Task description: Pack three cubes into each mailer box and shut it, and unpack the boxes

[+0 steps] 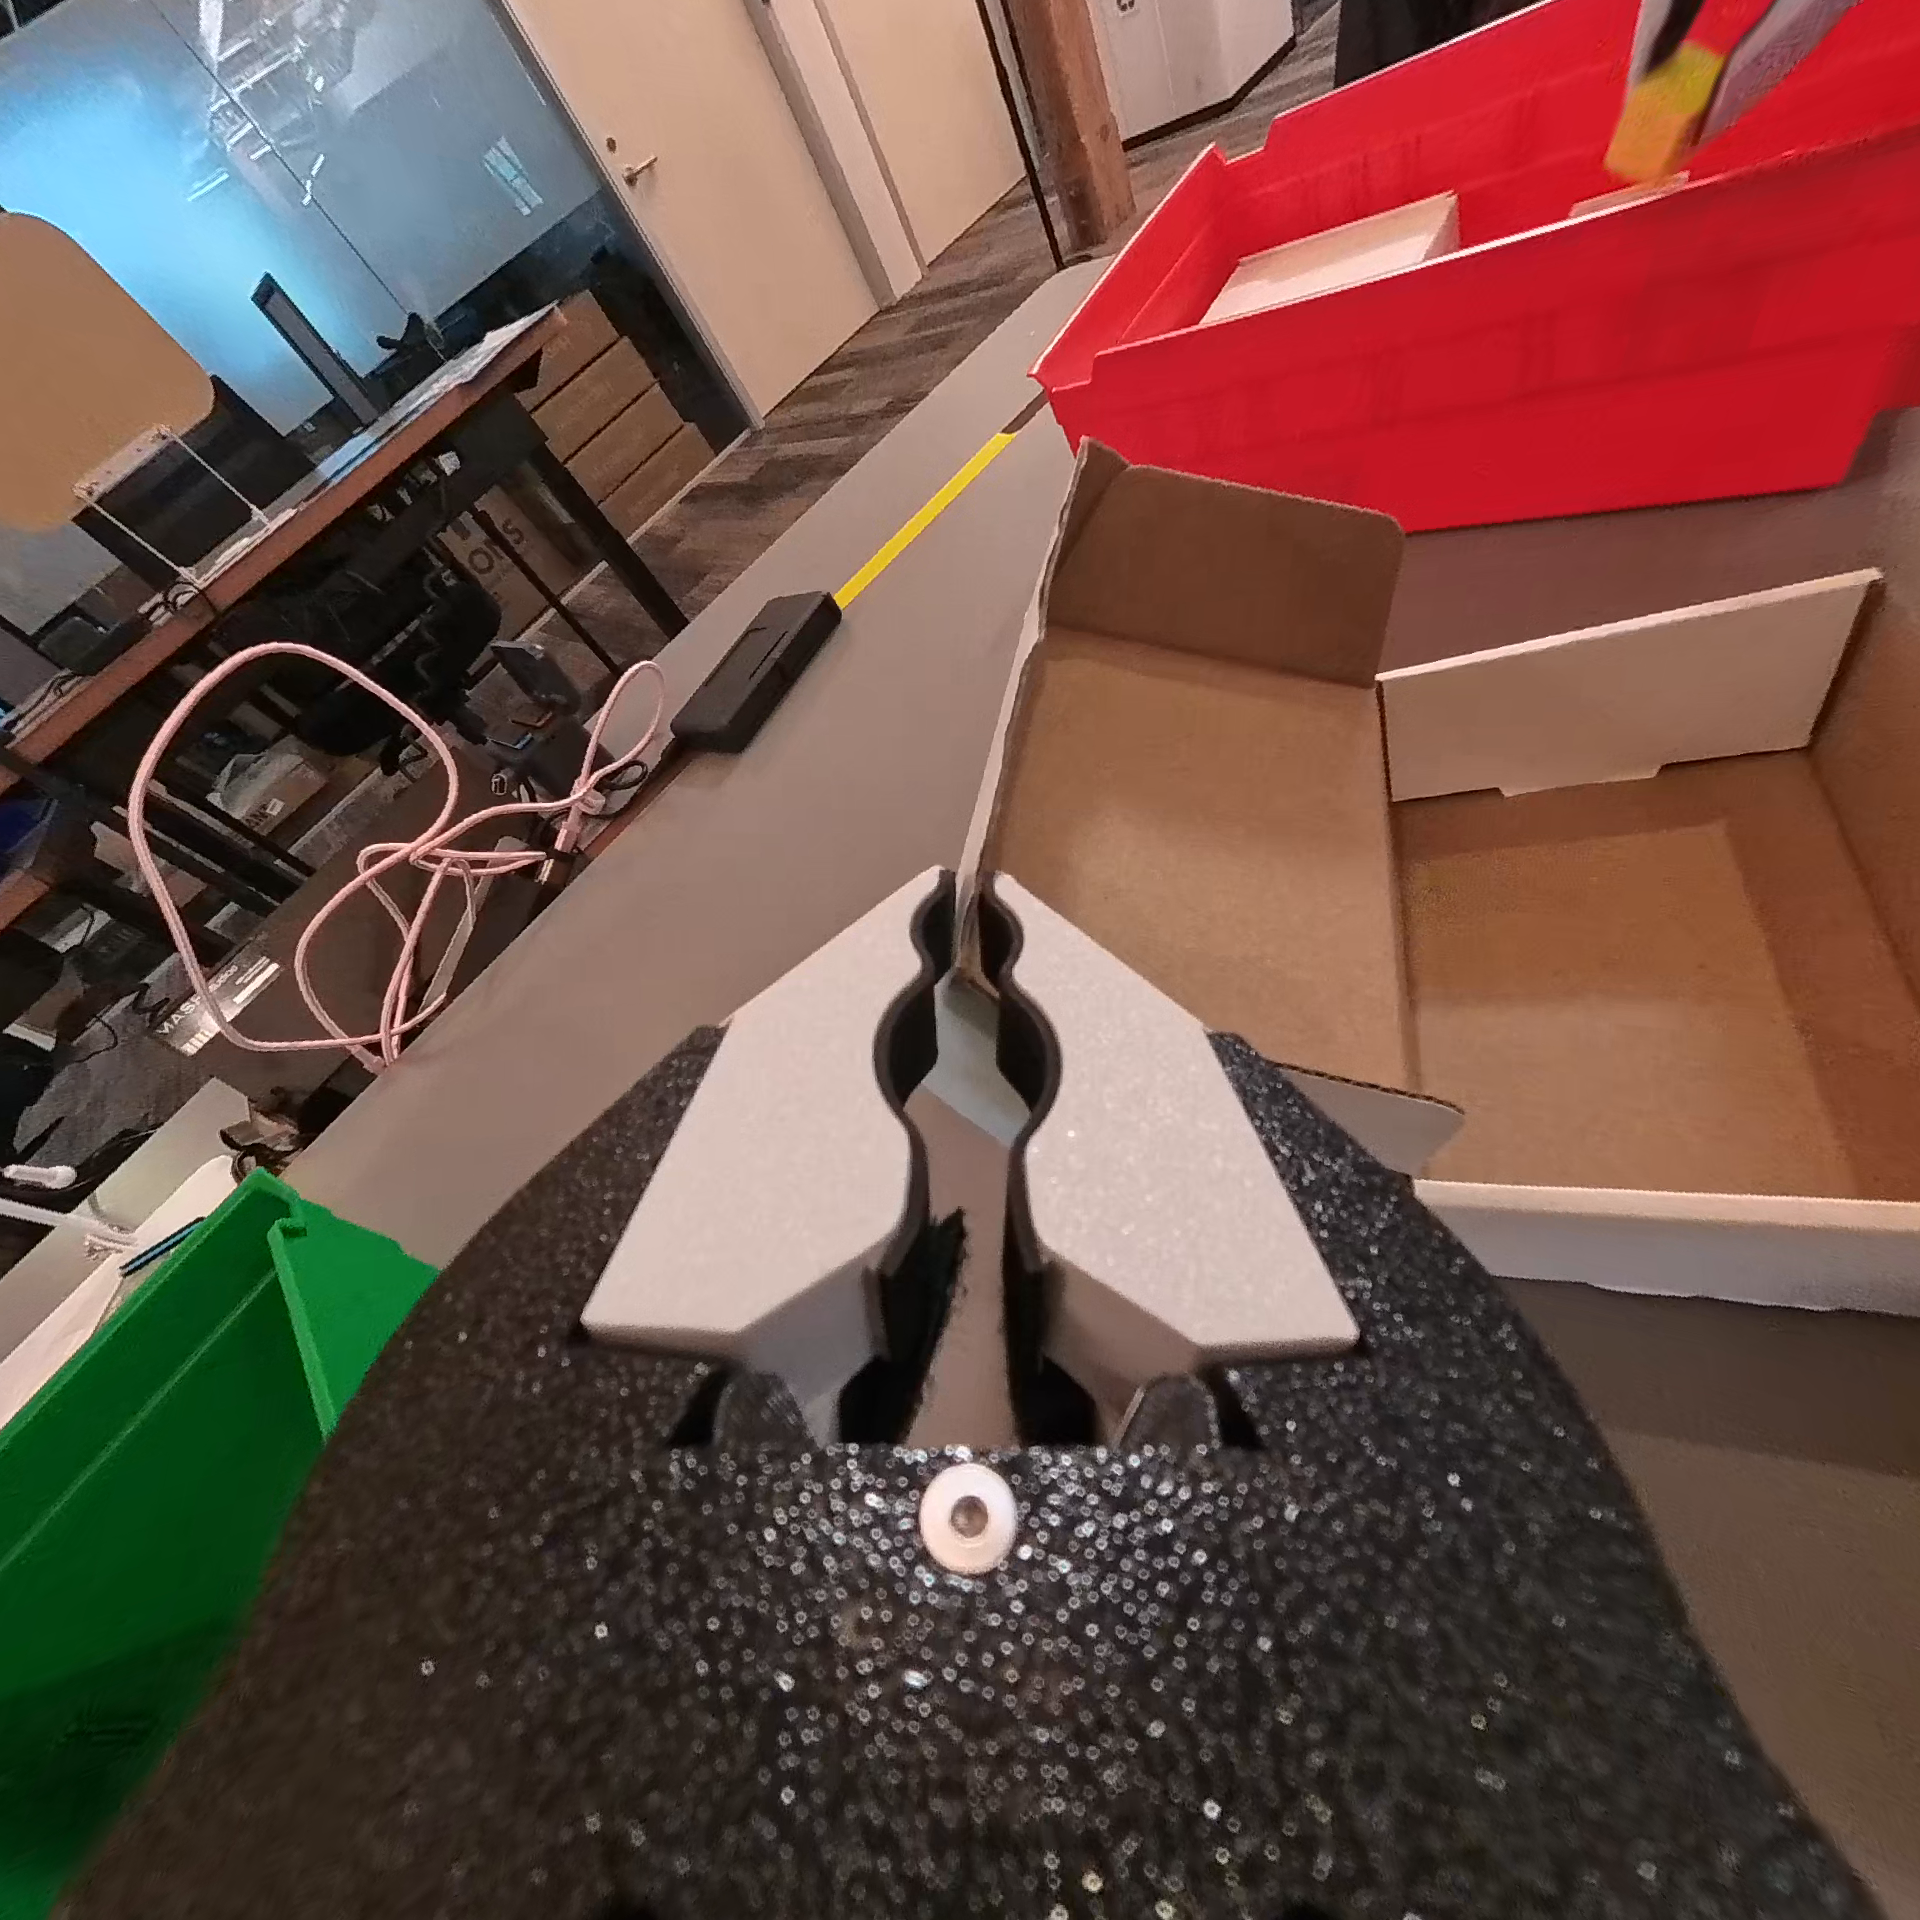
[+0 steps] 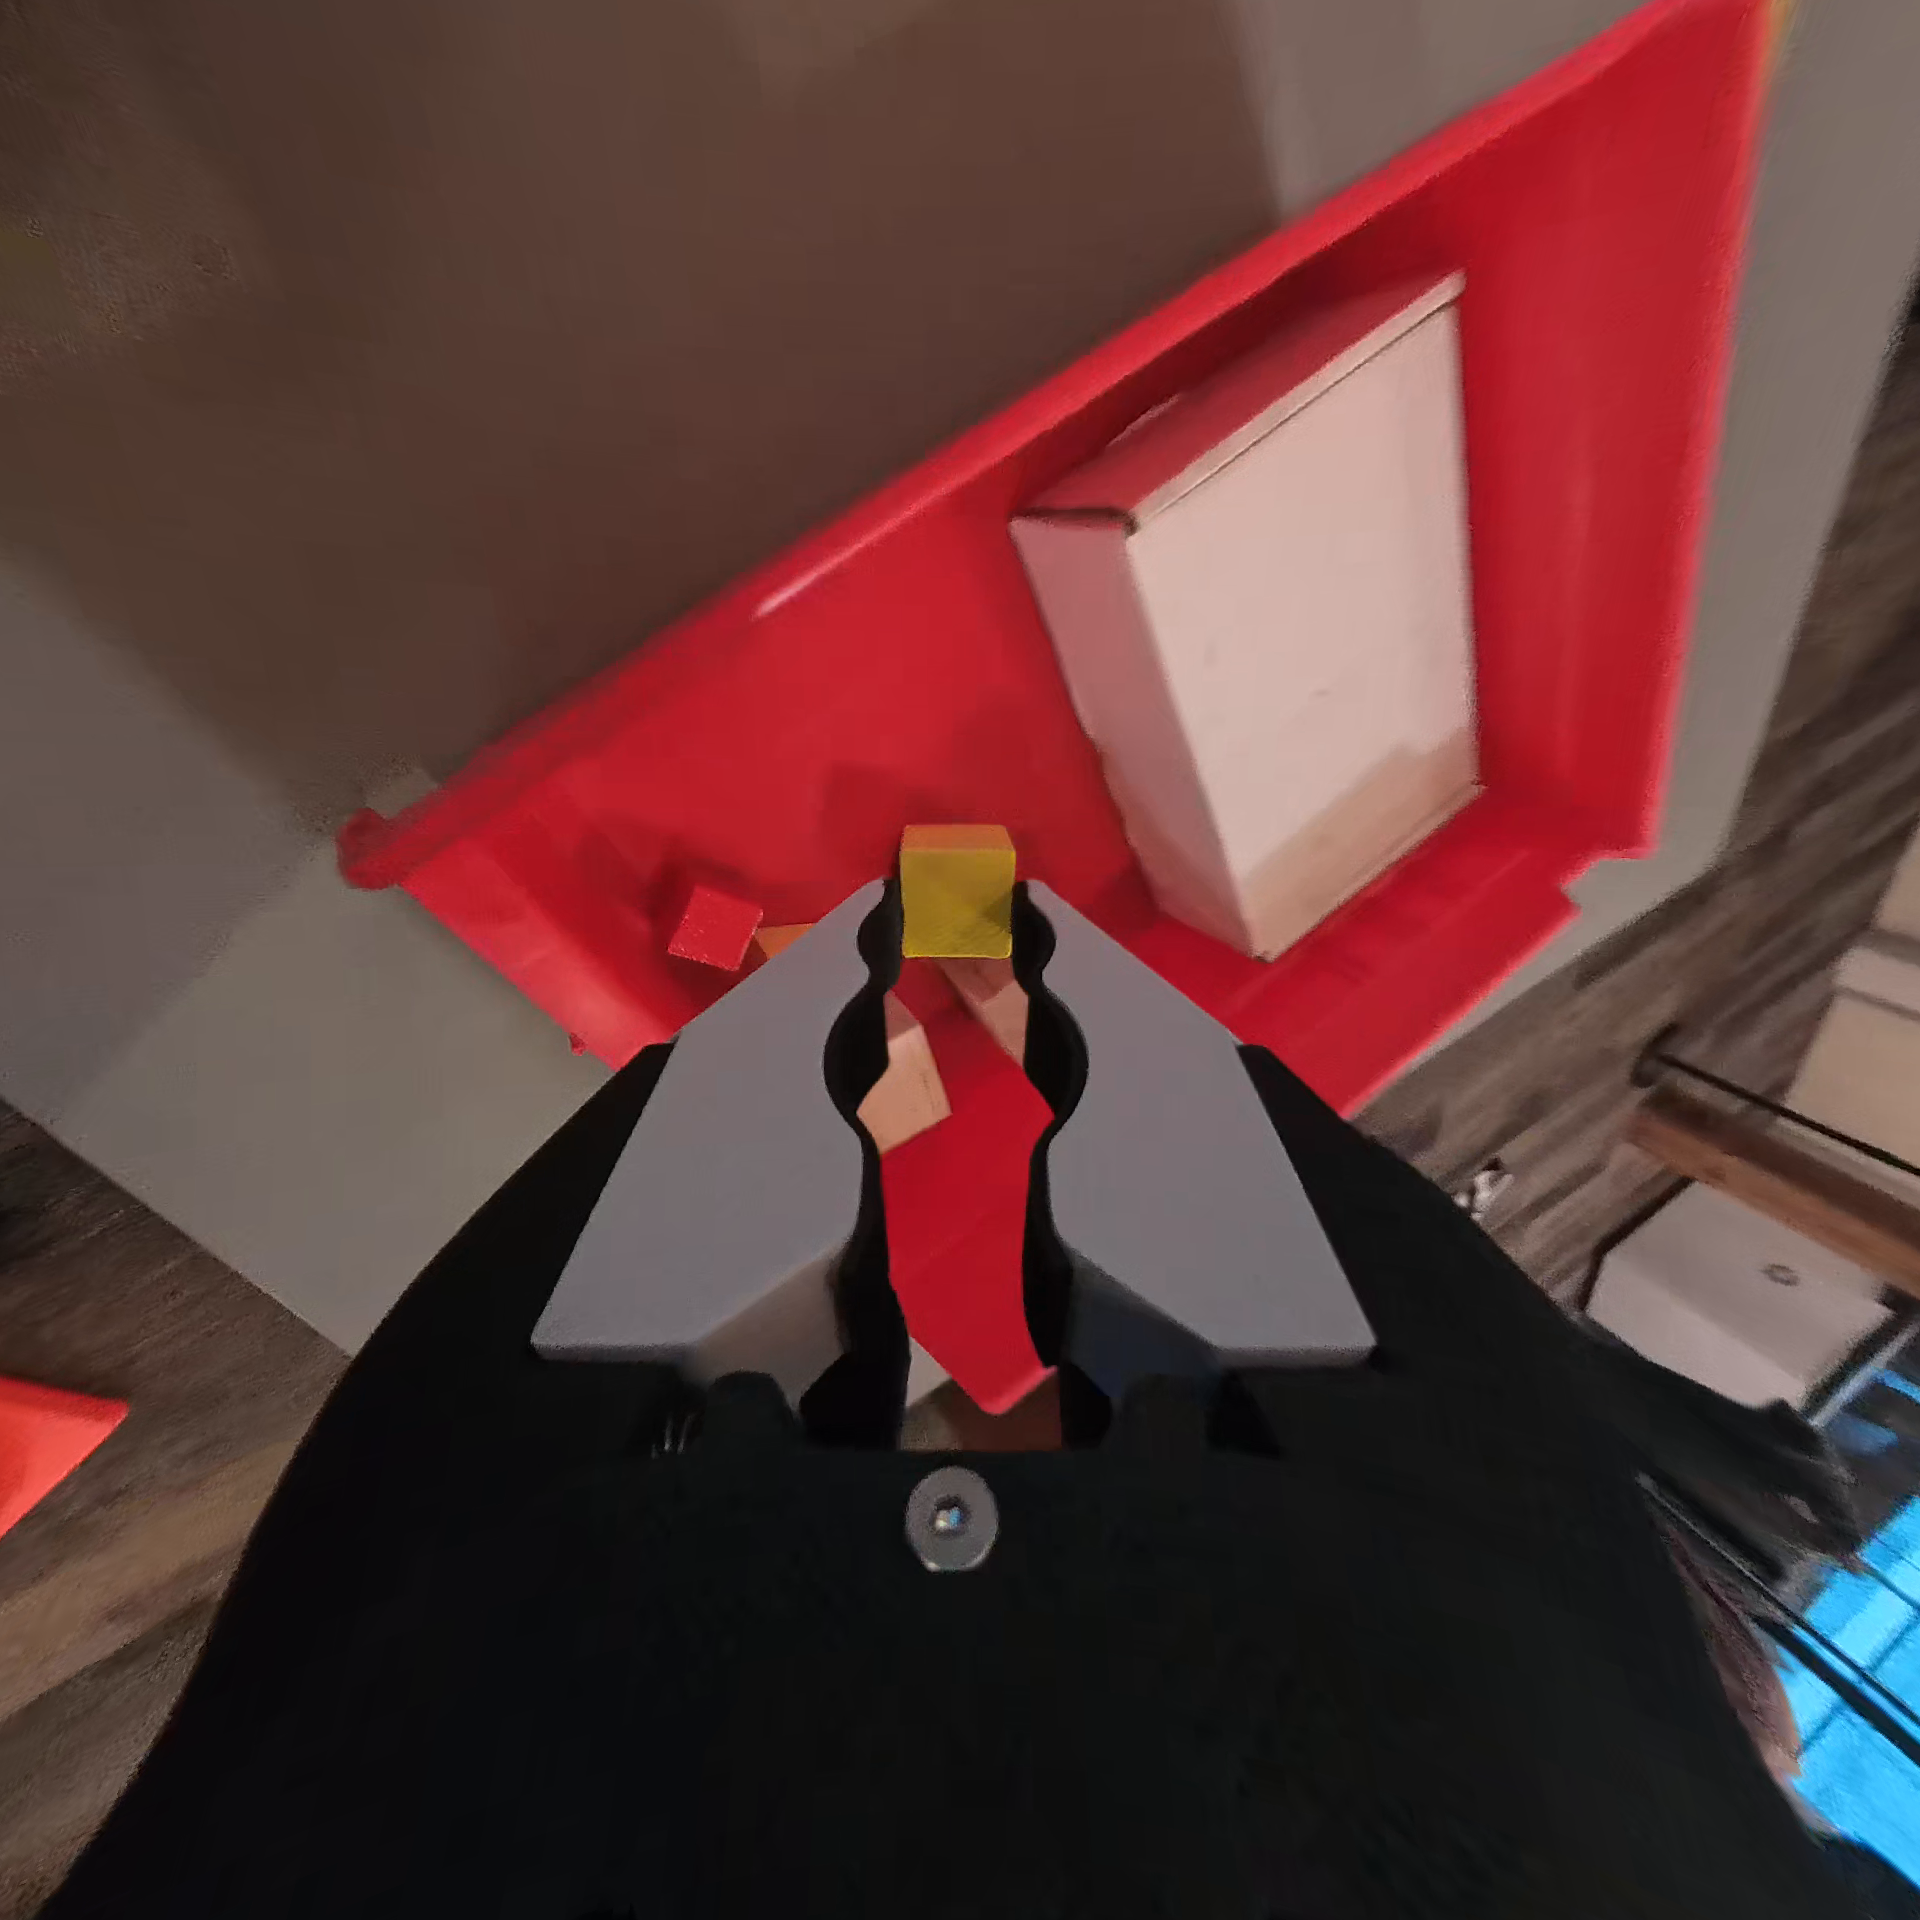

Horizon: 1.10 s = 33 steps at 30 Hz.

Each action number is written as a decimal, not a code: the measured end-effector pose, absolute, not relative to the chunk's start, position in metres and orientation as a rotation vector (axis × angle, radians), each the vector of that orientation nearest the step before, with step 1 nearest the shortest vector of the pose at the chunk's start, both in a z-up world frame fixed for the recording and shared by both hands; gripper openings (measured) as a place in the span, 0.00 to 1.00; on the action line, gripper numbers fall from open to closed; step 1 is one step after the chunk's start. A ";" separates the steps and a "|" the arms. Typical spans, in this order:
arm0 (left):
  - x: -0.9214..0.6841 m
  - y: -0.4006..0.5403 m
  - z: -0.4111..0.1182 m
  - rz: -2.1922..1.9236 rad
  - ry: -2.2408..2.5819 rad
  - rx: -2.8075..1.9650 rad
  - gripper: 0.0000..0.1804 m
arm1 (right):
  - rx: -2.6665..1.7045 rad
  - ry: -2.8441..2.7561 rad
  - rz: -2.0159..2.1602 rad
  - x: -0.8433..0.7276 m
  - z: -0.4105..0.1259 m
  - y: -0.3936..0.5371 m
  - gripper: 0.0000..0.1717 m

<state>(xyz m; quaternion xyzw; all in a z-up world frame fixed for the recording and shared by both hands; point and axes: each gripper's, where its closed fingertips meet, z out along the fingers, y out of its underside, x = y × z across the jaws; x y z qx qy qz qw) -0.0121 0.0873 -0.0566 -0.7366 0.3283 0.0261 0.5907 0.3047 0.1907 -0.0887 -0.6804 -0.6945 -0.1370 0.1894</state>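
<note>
Left wrist view: left gripper [image 1: 968, 914] pinching raised lid edge of open mailer box [image 1: 1621, 997], likely keeping lid up so cavity stays clear for loading. Box interior showing empty; red bin [image 1: 1455, 416] sitting just behind.

Right wrist view: right gripper [image 2: 956, 914] clamping yellow cube [image 2: 956, 902] above red bin. Red cube [image 2: 712, 925] and closed white box [image 2: 1299, 623] lying below; open room overhead for carrying across.

A grey table [image 1: 790, 831] carries a red bin [image 1: 1507, 384], an open mailer box [image 1: 1558, 987] (brown inside, white outside) just beside it, a green bin [image 1: 177, 1403], and a black flat device [image 1: 756, 670] near a yellow tape strip [image 1: 925, 520].
</note>
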 end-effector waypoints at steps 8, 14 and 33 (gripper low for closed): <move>-0.013 0.087 -0.057 0.057 0.762 -1.716 0.01 | -2.043 -2.017 -0.278 0.305 -0.146 0.202 0.11; -0.012 0.087 -0.057 0.059 0.766 -1.714 0.01 | -2.117 -2.033 -0.275 0.307 -0.165 0.208 0.11; -0.007 0.087 -0.052 0.084 0.834 -1.654 0.01 | -1.823 -1.498 0.114 0.232 -0.051 0.177 0.28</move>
